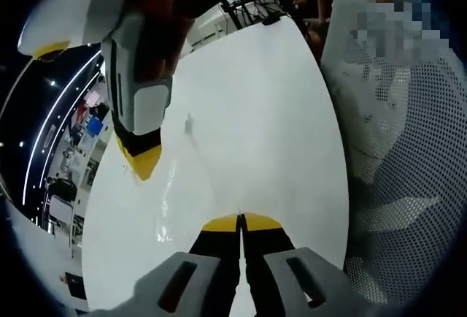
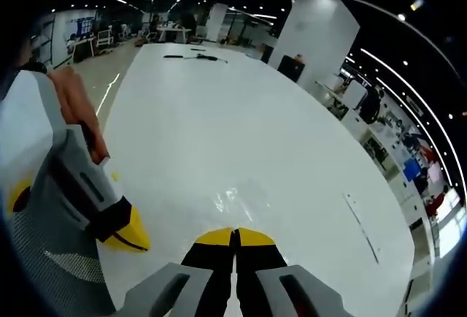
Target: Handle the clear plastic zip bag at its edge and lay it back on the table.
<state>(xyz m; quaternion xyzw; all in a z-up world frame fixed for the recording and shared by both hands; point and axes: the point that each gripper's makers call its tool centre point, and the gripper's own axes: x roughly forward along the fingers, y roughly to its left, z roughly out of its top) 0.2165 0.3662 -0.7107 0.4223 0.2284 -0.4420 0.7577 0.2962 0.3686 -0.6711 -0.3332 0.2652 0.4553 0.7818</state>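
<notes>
We are working over a long white bench [image 2: 241, 134], with both grippers low above its near end. In the left gripper view, the left gripper [image 1: 240, 223] is showing its yellow-tipped jaws pressed together, and the right gripper [image 1: 144, 165] is coming in beside it, its tips also looking closed. The clear plastic zip bag [image 1: 179, 185] is lying flat on the bench between them, betrayed only by faint glare and creases. Whether either gripper is pinching the bag's edge, we cannot tell.

In the right gripper view, the right gripper [image 2: 235, 238] is likewise pressed together just short of a glint on the film [image 2: 232, 201], while the left gripper [image 2: 125, 238] is pointing in toward the same spot.

We are judging the main risk to be a missed edge: the film is nearly invisible, and closed tips could slide over it or drag it along the bench. The bag's outline, its zip and its far edge are too faint to trace.
</notes>
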